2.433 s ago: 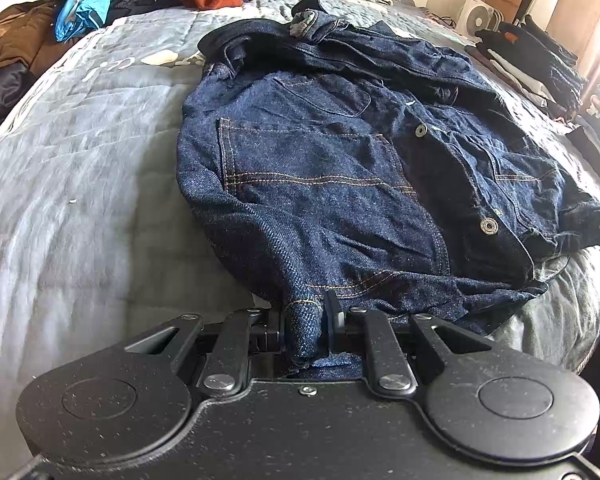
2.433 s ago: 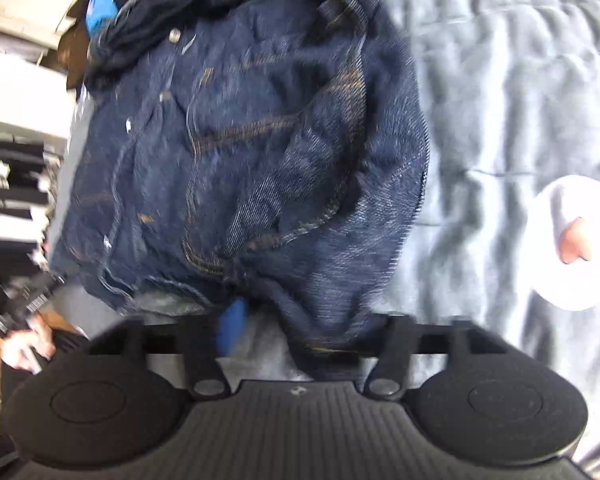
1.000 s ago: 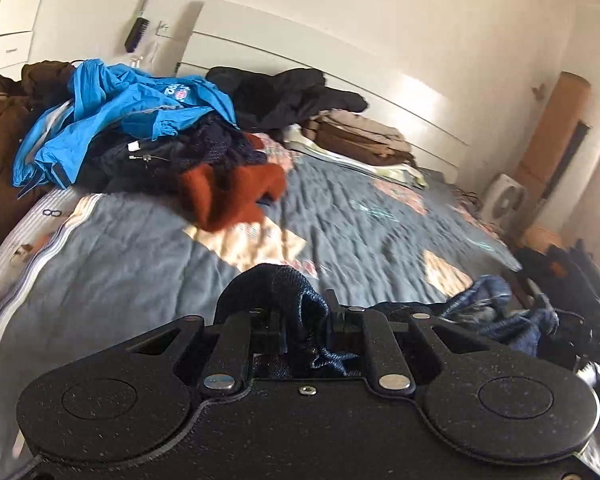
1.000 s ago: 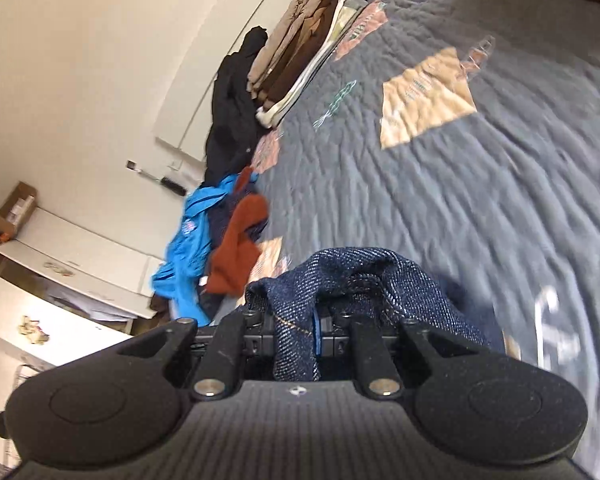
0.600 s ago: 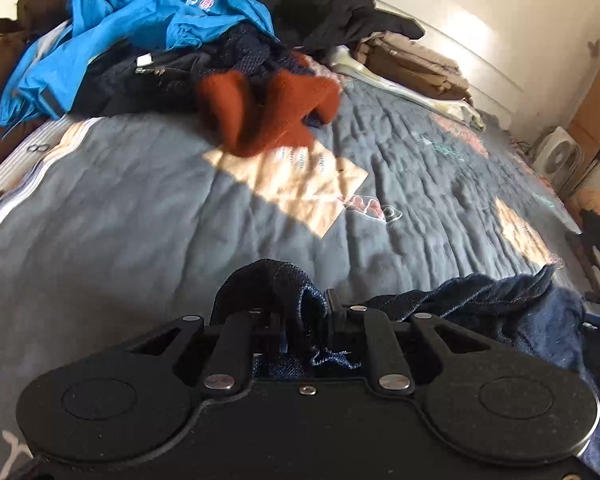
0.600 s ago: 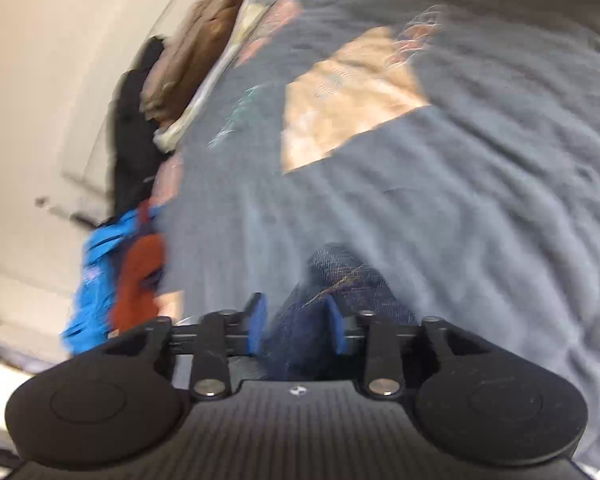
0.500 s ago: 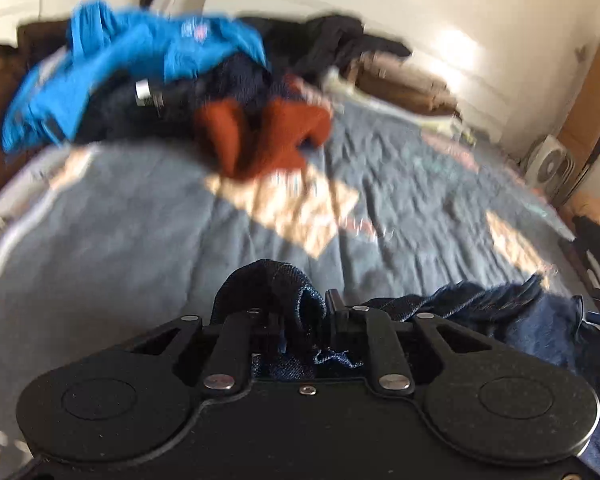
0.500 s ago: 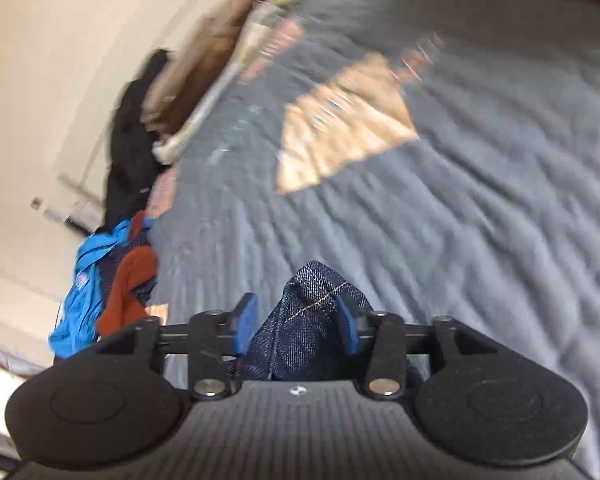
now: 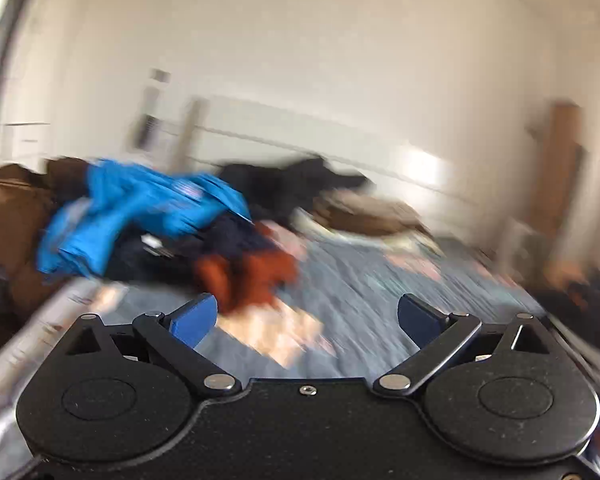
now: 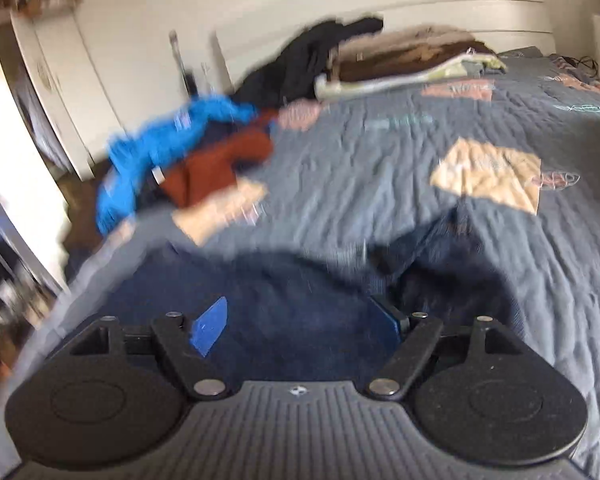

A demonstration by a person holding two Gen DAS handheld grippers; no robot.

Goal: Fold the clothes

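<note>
Both grippers are wide open with nothing in them: left gripper [image 9: 306,318] over the quilt [image 9: 364,292], right gripper [image 10: 300,320] right above the one denim jacket [image 10: 300,292], which lies flat on the bed. One blue top [image 10: 160,144], one rust sweater [image 10: 216,164], probably two folded stacks [image 10: 404,60]. Everything's blurry, so no readable labels.

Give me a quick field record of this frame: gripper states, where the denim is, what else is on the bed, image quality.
left gripper: open, nothing between the fingers
right gripper: open, over the denim
denim jacket: lying on the bed, in neither gripper
bed quilt: grey with tan patches
clothes pile: blue garment, rust-orange garment, black garment, near the headboard
folded stack: by the headboard
image quality: motion blur in both views
</note>
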